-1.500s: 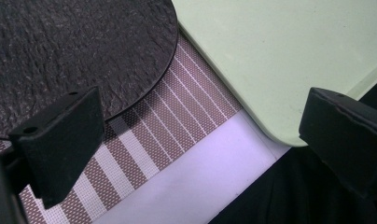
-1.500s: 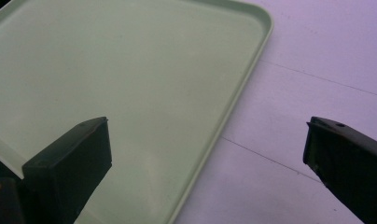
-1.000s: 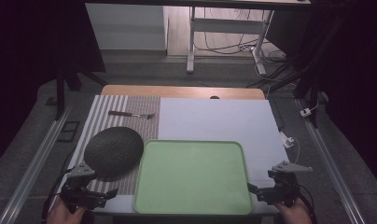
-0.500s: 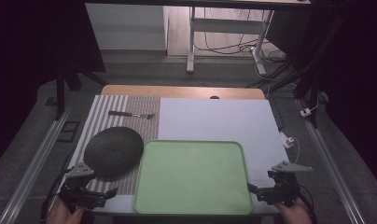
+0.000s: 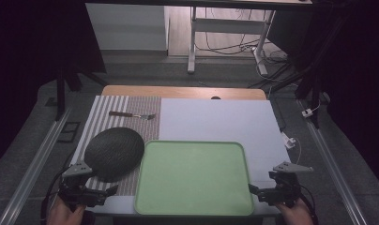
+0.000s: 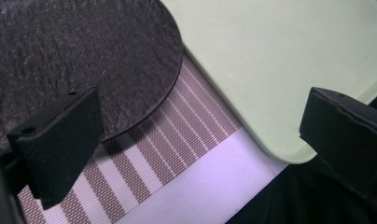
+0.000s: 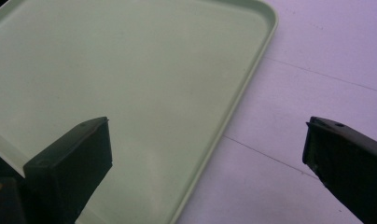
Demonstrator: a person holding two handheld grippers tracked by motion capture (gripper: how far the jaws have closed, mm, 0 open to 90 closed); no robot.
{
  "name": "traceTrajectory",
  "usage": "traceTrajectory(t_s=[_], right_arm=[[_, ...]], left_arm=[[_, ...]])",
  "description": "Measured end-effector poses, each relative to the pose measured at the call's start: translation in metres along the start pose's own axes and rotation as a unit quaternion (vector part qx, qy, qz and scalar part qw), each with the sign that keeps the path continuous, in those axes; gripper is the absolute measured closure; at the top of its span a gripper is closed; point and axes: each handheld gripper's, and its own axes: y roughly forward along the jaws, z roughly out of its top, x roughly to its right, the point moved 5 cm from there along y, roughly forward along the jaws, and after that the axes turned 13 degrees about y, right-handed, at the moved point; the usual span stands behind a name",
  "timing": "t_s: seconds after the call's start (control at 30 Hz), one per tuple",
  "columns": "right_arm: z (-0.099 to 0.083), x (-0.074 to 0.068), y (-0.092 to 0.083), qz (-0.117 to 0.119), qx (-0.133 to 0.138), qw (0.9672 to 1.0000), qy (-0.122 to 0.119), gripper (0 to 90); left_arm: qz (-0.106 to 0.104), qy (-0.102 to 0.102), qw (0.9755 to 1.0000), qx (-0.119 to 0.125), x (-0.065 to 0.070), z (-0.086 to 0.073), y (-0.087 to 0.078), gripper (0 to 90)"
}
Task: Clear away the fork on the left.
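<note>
**Green tray at near table edge, both grippers idle beside it**

The green tray (image 5: 193,177) lies flat and empty at the near edge of the table, resting mostly on the white mat (image 5: 216,119). Its left rim overlaps the striped placemat (image 5: 108,105).

Left of the tray, the dark round slate plate (image 5: 113,152) sits on the placemat, its edge touching or just meeting the tray's left rim (in the left gripper view the tray rim appears to lie just over the plate's edge). Beyond the tray and to its left, a small knife (image 5: 132,114) lies on the placemat, well apart from the tray.

The left gripper (image 5: 103,192) hovers at the tray's near-left corner, jaws spread wide and holding nothing; its view shows the plate, the placemat stripes and the tray corner between them. The right gripper (image 5: 254,191) sits just beside the tray's near-right corner, jaws likewise spread and empty, straddling the tray's right rim and the mat.
</note>
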Motion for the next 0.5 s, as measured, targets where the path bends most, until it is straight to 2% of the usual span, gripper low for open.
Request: traceTrajectory(t_s=[0.07,0.23,0.5], right_arm=[[0.0000,0.0000,0.0000,0.000,0.000,1.0000,0.000,1.4],[0.0000,0.0000,0.0003,0.000,-0.001,1.0000,0.001,1.4],[-0.0001,-0.0002,0.0006,0.001,-0.004,1.0000,0.002,1.4]], left_arm=[[-0.013,-0.004,0.9999,0.007,-0.0010,0.0008,0.0004,0.4],[-0.017,0.000,0.9998,0.006,-0.0024,0.0019,0.0033,0.5],[-0.012,-0.001,0.9999,0.010,-0.0064,0.0051,0.0057,0.0]])
